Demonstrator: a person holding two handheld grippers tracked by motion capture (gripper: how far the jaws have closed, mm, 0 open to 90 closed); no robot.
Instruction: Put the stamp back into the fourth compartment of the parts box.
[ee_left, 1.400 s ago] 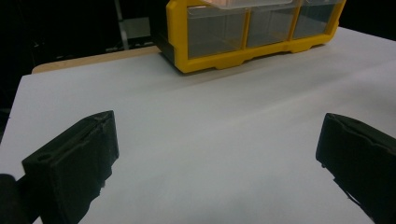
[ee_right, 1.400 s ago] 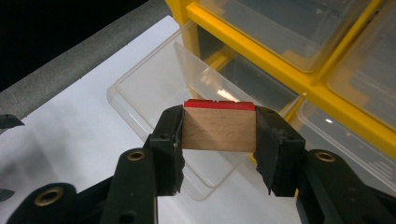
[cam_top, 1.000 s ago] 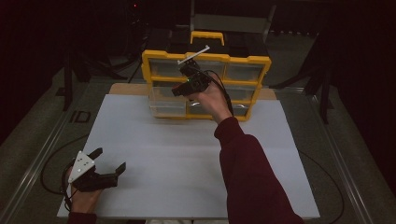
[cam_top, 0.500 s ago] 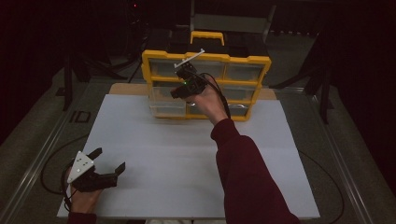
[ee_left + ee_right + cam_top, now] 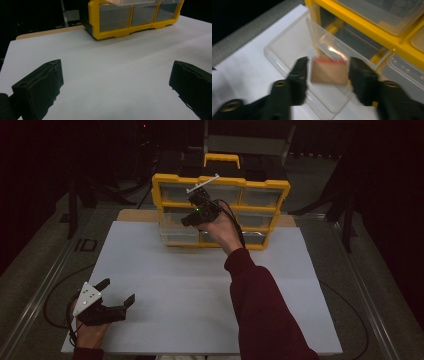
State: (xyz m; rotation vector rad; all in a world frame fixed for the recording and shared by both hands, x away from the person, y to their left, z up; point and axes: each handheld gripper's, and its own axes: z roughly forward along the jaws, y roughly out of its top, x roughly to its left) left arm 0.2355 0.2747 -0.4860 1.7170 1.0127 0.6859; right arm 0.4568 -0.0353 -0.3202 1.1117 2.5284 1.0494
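My right gripper point(image 5: 327, 68) over the pulled-out clear drawer point(image 5: 294, 50) of the yellow organizer point(image 5: 220, 212), jaws just opening, brown card point(image 5: 329, 70) loose between them, left gripper point(image 5: 102, 306) gaping wide over bare white tabletop point(image 5: 200, 290), near its front edge.

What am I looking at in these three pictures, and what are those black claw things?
There is no robot arm here. A person stands at a table and holds a two-jaw tool in each hand. One picture comes from a camera fixed above the table; the other two come from small cameras riding on the tools, looking along their black jaws.

On the white sheet stands a yellow drawer cabinet with clear plastic drawers. The left gripper rests near the table's front edge, jaws wide apart with nothing between them. The right gripper is up at an open clear drawer. Its jaws have just been opening, and a small brown card with a red edge sits between them; the picture is too blurred to tell whether they touch it.
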